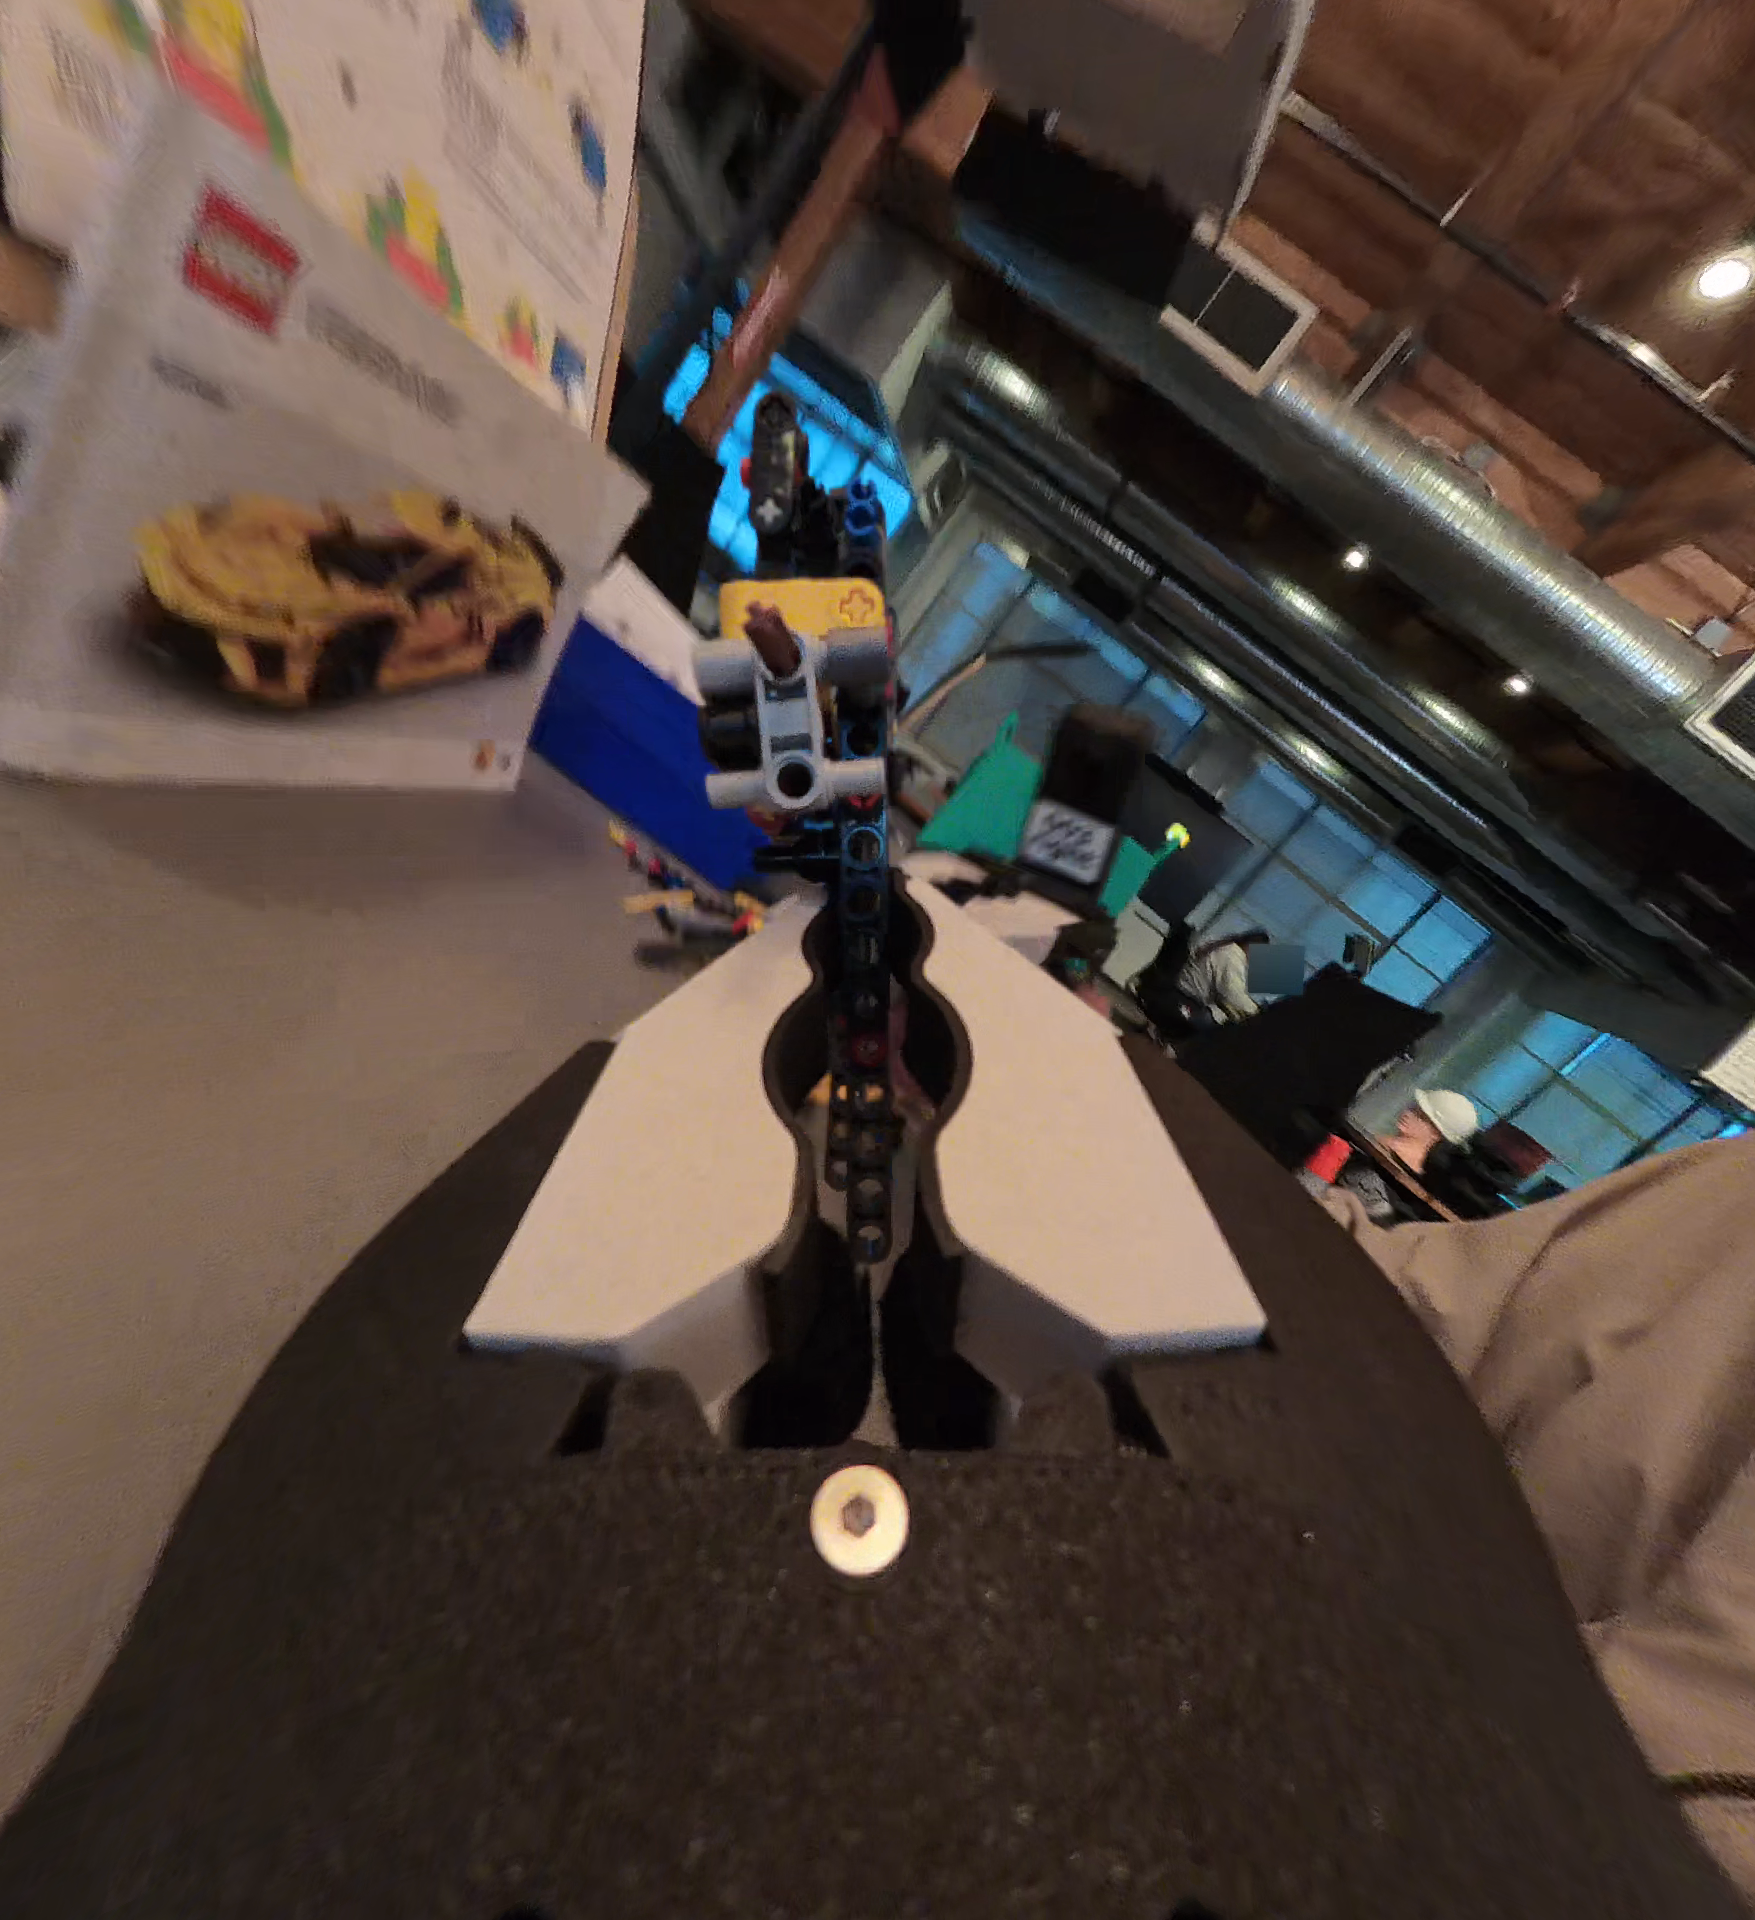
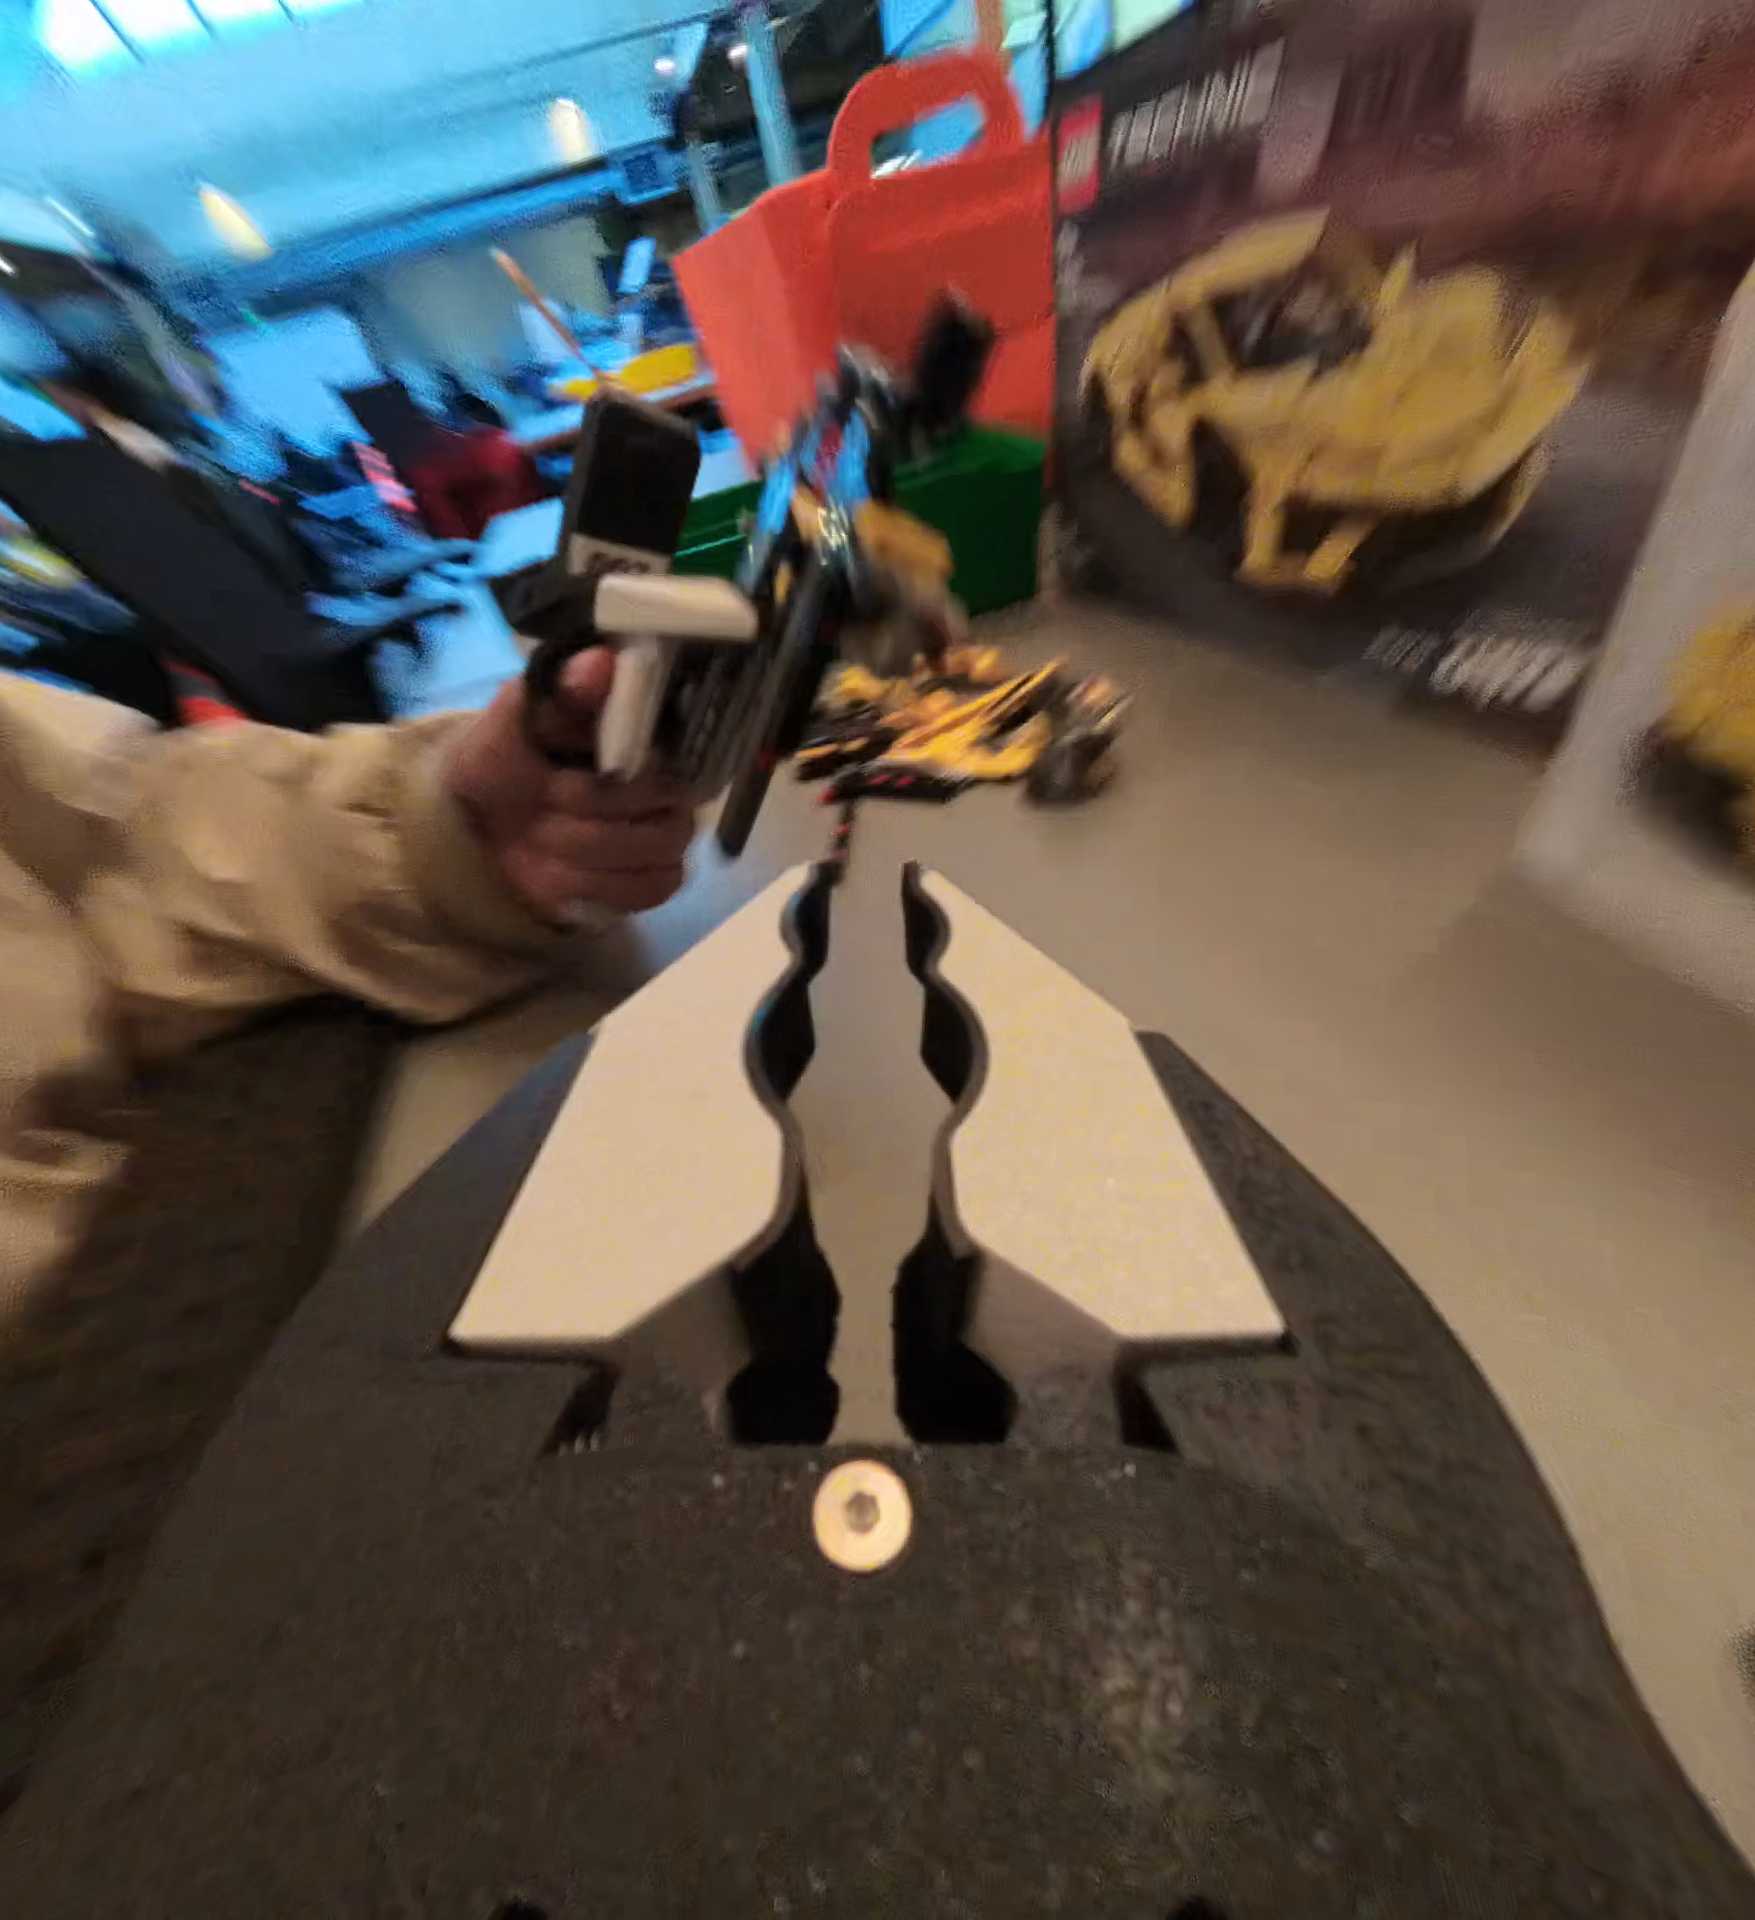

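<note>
My left gripper [image 1: 860,894] is shut on a toy-brick assembly [image 1: 800,717]. Its long dark beam with holes [image 1: 860,997] runs between the pads, and grey connectors, a yellow piece and black parts stick out beyond the tips. It is held up off the grey table [image 1: 229,1039]. The right wrist view shows that gripper [image 2: 644,623] in a person's hand [image 2: 572,821], with the assembly [image 2: 811,540] in it. My right gripper [image 2: 860,883] is open and empty, with bare table between its fingers. A thin black and red piece [image 2: 837,842] lies just ahead of its left fingertip.
A partly built yellow and black model [image 2: 956,717] lies on the table ahead. Behind it stand a box picturing a yellow car [image 2: 1320,416], an orange bag [image 2: 883,260] and a green box [image 2: 966,509]. A booklet [image 1: 270,520], a blue box [image 1: 634,727] and loose pieces [image 1: 686,904] are at left. The gap from one gripper's tips to the other's is roughly 10 cm. The yellow car [image 2: 1320,416] is closer to my left gripper, around 35 cm from its tips; the right tips are 40 cm off.
</note>
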Tool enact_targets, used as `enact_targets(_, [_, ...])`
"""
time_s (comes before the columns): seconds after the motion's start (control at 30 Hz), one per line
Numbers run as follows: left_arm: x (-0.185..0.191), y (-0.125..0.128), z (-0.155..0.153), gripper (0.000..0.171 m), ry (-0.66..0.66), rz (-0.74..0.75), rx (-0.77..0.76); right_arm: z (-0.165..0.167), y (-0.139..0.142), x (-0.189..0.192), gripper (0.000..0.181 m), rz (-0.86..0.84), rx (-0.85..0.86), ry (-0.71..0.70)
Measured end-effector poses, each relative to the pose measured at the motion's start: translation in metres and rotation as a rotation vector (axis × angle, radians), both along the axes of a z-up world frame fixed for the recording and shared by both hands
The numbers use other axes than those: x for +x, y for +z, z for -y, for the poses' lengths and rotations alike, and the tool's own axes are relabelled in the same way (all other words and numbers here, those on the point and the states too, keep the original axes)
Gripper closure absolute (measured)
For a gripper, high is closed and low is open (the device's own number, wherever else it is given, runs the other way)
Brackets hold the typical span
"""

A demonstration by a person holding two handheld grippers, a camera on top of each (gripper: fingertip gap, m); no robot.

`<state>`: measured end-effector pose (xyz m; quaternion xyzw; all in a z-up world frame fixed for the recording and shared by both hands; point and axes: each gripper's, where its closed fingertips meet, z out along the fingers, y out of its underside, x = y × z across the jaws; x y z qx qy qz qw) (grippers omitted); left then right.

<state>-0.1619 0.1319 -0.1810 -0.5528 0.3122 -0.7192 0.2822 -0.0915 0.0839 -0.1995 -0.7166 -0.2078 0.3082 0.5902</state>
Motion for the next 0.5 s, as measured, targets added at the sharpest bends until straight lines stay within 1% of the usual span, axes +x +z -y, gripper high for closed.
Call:
enact_targets(0.03, [0.004,-0.01,0.005,0.165,-0.019,-0.042,-0.032,-0.002,0.007,-0.002,0.167,0.068,0.107,-0.058])
enact_targets(0.07, [0.007,-0.017,0.011,0.166,-0.052,-0.068,-0.071,0.0,0.014,-0.005,0.162,0.106,0.188,-0.093])
enact_targets(0.1, [0.01,-0.019,0.015,0.165,-0.076,-0.074,-0.11,0.001,0.015,-0.006,0.158,0.171,0.244,-0.124])
enact_targets(0.13, [0.012,-0.02,0.017,0.165,-0.088,-0.07,-0.142,0.002,0.009,-0.003,0.158,0.267,0.27,-0.158])
enact_targets(0.17, [0.014,-0.02,0.021,0.165,-0.117,-0.065,-0.171,0.002,0.006,0.0,0.158,0.325,0.295,-0.194])
enact_targets(0.23, [0.016,-0.021,0.032,0.166,-0.186,-0.064,-0.212,0.005,0.005,-0.001,0.161,0.359,0.324,-0.184])
enact_targets(0.33, [0.021,-0.026,0.048,0.166,-0.255,-0.098,-0.215,0.006,0.008,-0.004,0.162,0.35,0.343,-0.167])
enact_targets(0.4, [0.022,-0.028,0.052,0.166,-0.265,-0.106,-0.228,0.01,0.006,-0.011,0.163,0.374,0.352,-0.118])
enact_targets(0.5, [0.022,-0.031,0.054,0.166,-0.296,-0.112,-0.273,0.009,-0.001,-0.012,0.166,0.433,0.353,-0.123])
